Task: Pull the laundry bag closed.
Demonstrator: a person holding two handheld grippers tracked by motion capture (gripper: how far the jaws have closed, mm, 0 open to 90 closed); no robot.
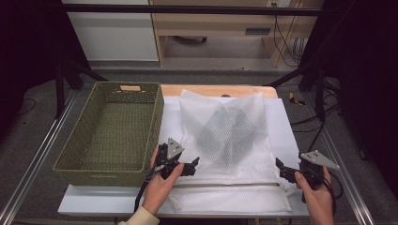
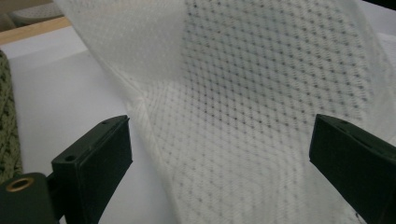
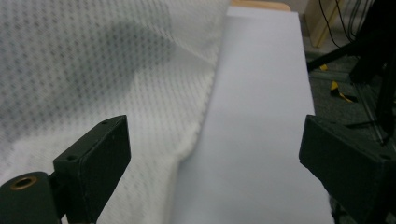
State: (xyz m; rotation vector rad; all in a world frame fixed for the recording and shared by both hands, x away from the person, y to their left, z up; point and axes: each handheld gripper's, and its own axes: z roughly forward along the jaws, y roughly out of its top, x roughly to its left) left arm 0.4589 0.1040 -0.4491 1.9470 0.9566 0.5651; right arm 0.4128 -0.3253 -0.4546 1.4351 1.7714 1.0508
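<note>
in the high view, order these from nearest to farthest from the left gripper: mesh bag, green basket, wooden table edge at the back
From the left gripper:
1. Mesh bag, right beside the jaws, just to their right.
2. Green basket, to the left of the hand.
3. Wooden table edge, at the far end behind the bag.

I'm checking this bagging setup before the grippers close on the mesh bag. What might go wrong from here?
1. Both the left gripper and the right gripper stand open at the edges of the white mesh bag; thin mesh may slip from the pads or snag.
2. The dark item inside bulges; lifting unevenly might shift it or tip it out.
3. The woven basket sits close on the left; the bag may catch its rim.
</note>
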